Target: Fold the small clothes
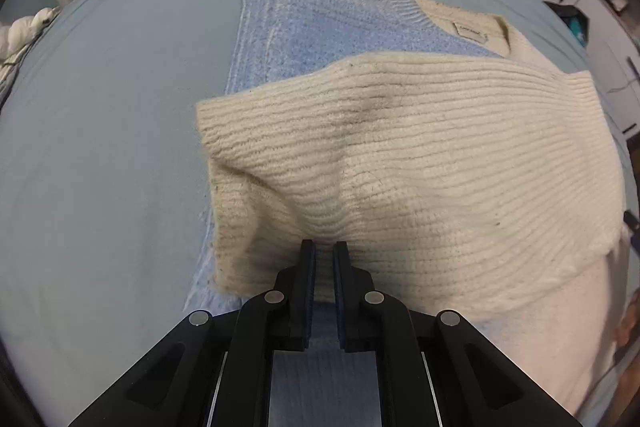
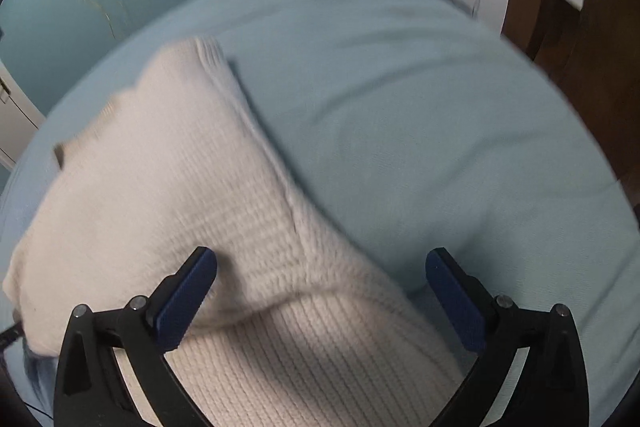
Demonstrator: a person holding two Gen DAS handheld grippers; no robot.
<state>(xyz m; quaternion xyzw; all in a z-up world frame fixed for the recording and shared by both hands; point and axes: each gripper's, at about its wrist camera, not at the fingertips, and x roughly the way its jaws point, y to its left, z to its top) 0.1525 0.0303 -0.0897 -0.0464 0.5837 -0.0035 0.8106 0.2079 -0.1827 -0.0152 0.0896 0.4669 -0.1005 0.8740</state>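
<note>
My left gripper pinches the cream sweater at the bottom middle. My right gripper is wide apart over it on the blue bed.

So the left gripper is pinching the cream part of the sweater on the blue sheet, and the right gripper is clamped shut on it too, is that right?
Not quite. The right gripper is wide open, its fingers apart over the sweater, as the right wrist view shows. The rest holds: the left gripper is pinching the cream part of the sweater on the blue sheet.
</note>
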